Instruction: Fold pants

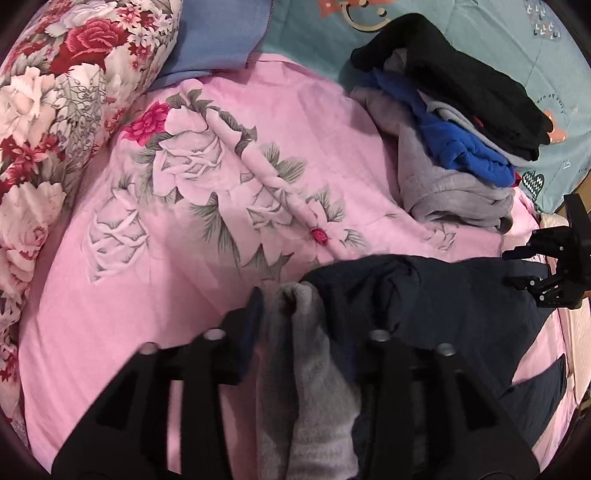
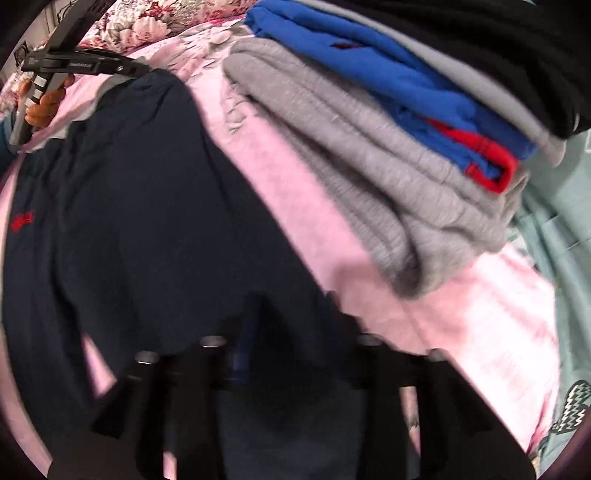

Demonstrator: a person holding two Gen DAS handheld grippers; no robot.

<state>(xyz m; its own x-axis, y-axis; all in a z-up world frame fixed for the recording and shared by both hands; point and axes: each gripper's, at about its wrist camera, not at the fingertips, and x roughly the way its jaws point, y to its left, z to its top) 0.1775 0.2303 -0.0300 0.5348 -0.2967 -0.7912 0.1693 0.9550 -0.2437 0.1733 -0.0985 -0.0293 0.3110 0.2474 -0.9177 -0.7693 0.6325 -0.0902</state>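
Dark navy pants [image 1: 424,295] with a grey lining [image 1: 306,350] lie on a pink floral bedsheet [image 1: 147,295]. My left gripper [image 1: 291,306] is shut on a bunched edge of them, and grey and navy cloth stands up between its fingers. In the right wrist view the pants [image 2: 129,184] spread flat, with a small red logo [image 2: 22,219] at the left. My right gripper [image 2: 295,314] is shut on their near edge, though its tips are blurred. Each gripper shows in the other's view: the right gripper [image 1: 517,267] and the left gripper [image 2: 125,68], held by a hand [image 2: 44,103].
A stack of folded clothes [image 1: 461,129], grey, blue and black, sits at the far right of the bed, close beside the pants [image 2: 369,129]. A floral quilt [image 1: 55,110] is piled at the left, with a blue pillow [image 1: 221,33] and a teal blanket [image 1: 535,55] behind.
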